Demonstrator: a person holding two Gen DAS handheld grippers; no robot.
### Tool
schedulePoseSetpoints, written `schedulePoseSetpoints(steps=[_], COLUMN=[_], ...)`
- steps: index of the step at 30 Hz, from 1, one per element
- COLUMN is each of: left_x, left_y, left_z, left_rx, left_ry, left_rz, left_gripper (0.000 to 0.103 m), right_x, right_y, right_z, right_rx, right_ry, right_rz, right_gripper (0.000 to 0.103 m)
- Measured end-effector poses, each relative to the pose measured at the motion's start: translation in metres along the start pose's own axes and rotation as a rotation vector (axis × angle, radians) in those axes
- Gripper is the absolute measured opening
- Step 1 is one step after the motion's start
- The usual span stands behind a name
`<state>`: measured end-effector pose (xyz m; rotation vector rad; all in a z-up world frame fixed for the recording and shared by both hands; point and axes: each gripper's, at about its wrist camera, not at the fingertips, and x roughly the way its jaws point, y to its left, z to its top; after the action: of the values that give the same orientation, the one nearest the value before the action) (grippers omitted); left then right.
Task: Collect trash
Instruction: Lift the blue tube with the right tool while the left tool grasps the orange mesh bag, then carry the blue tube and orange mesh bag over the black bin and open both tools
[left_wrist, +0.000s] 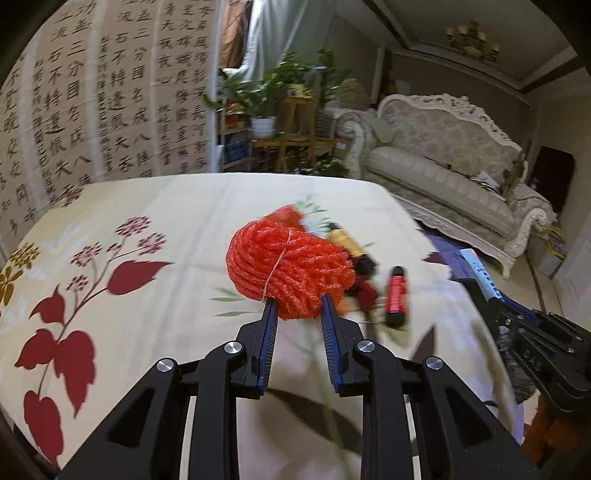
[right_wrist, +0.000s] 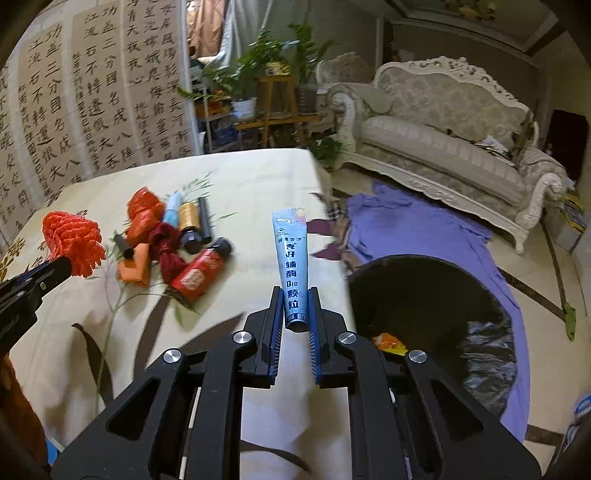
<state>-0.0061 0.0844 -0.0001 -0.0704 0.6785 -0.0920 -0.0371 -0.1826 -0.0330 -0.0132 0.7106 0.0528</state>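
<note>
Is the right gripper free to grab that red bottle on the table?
Probably not yet: the right gripper is shut on a blue sachet. The red bottle itself lies uncovered on the table.

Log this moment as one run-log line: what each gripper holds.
left gripper: shut on orange net bundle | right gripper: shut on blue sachet | bin: right of table, below

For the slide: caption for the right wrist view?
Right hand-held gripper grips blue sachet beside black-lined bin.

Each wrist camera looks forward and down along its own fingers, close above the table (left_wrist: 155, 206) — sharing the sofa (right_wrist: 443, 147) ahead.
</note>
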Motion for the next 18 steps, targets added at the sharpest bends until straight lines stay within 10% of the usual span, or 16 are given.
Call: schedulePoseSetpoints(steps=[18], left_x=[0.024], left_y=[-0.129], left_z=[0.009], left_rx=[0.168], left_ry=[-0.016], left_rz=[-0.154], left_gripper=[0.025], right_x=[-0.013], right_y=[-0.113], right_z=[-0.017], right_rx=[0.142], right_ry=[-0.045], right_rz=[-0.186], right_gripper=[0.013])
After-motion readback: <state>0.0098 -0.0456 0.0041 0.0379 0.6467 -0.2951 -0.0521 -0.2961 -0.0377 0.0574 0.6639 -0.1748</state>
